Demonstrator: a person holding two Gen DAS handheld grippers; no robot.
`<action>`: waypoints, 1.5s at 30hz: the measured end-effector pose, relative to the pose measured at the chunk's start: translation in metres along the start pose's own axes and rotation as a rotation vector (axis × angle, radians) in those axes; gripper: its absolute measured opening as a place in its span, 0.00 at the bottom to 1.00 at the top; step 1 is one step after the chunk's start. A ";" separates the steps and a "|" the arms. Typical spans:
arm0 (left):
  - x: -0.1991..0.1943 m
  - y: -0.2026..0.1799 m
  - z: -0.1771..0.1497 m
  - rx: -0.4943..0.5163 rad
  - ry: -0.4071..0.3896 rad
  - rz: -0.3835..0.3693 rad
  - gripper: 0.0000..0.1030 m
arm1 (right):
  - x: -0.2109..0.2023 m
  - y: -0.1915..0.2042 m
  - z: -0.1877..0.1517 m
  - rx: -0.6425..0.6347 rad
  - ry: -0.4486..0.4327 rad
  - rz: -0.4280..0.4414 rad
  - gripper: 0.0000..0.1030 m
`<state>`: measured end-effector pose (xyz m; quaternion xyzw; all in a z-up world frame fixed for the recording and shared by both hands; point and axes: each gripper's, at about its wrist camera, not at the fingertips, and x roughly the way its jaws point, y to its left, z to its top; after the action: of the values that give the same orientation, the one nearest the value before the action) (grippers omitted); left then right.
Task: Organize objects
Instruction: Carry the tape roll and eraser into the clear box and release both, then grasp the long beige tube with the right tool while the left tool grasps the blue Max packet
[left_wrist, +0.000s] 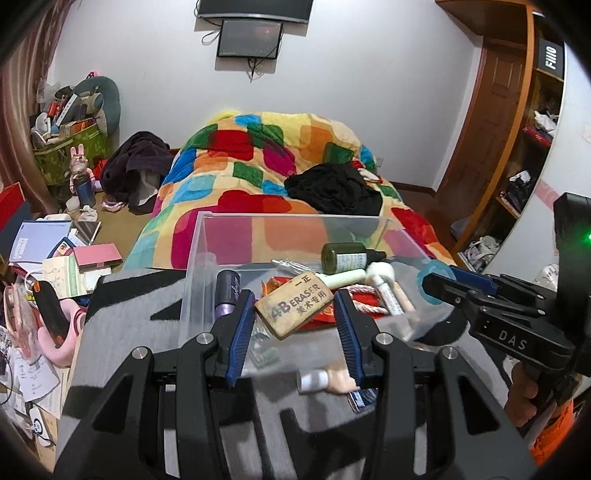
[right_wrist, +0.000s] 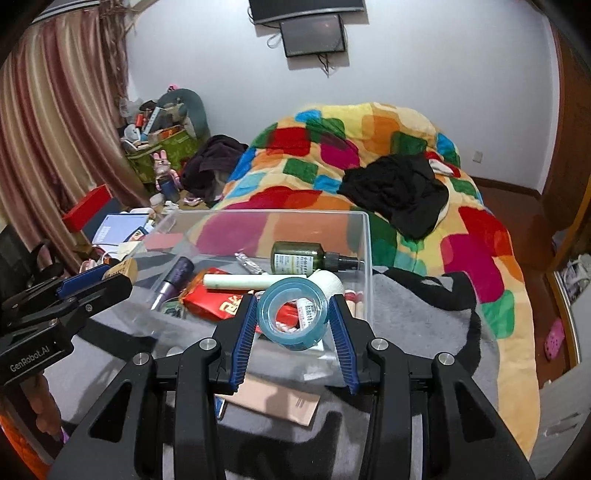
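The left claw (left_wrist: 295, 314) was closed on a tan eraser (left_wrist: 295, 306), held above the clear plastic box (right_wrist: 364, 240) on the bed's grey blanket (right_wrist: 417, 314). The right claw (right_wrist: 293, 319) gripped a blue tape roll (right_wrist: 291, 317) over the box's near edge. Inside lay a green bottle (right_wrist: 299, 257) and a purple tube (right_wrist: 173, 280).

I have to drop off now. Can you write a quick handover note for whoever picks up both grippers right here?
Left gripper: shut on the 4B eraser, held above the clear plastic box.
Right gripper: shut on the blue tape roll, also over the box.
Already in the box: green spray bottle, purple tube, white tube, red packet.
Left to do: release eraser and tape into the box, then the tan card on the grey blanket in front of it.
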<state>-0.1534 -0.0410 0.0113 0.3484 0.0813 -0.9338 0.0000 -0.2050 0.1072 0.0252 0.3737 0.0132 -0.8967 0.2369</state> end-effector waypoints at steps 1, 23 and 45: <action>0.005 0.002 0.002 -0.003 0.009 0.004 0.42 | 0.003 -0.001 0.000 0.004 0.003 0.000 0.36; 0.001 0.001 -0.011 0.017 0.028 -0.025 0.43 | -0.001 0.015 -0.006 -0.096 0.014 0.047 0.42; 0.056 -0.023 -0.056 0.078 0.270 -0.089 0.43 | 0.032 -0.020 -0.064 0.076 0.235 0.127 0.42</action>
<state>-0.1607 -0.0071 -0.0633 0.4664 0.0595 -0.8801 -0.0658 -0.1909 0.1248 -0.0460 0.4850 -0.0167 -0.8298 0.2755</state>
